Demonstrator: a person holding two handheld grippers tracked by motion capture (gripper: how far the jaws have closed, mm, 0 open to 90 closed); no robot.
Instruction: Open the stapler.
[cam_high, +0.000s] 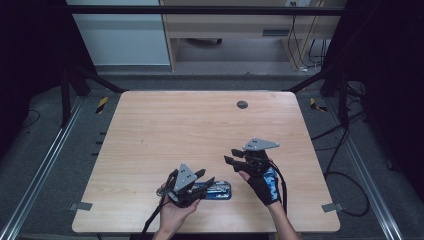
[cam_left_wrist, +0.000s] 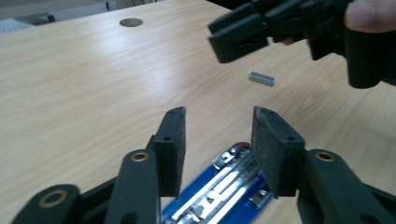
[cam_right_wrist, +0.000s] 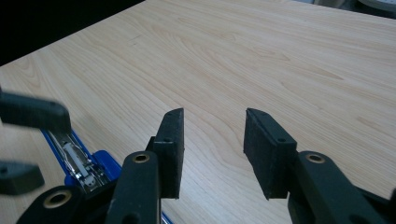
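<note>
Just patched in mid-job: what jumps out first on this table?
A blue stapler lies opened flat near the front edge of the wooden table, metal channel showing. The left claw hangs right over it, jaws apart, holding nothing. The right claw hovers open nearby, and a small strip of staples lies on bare wood beyond the stapler.

Left gripper (cam_high: 206, 176) and right gripper (cam_high: 230, 155) both hover with jaws apart, gripping nothing.

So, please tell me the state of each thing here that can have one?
Left gripper: open, holding nothing.
Right gripper: open, holding nothing.
Blue stapler: lying flat on the table, opened, metal channel exposed.
Staple strip: lying loose on the table, apart from the stapler.
</note>
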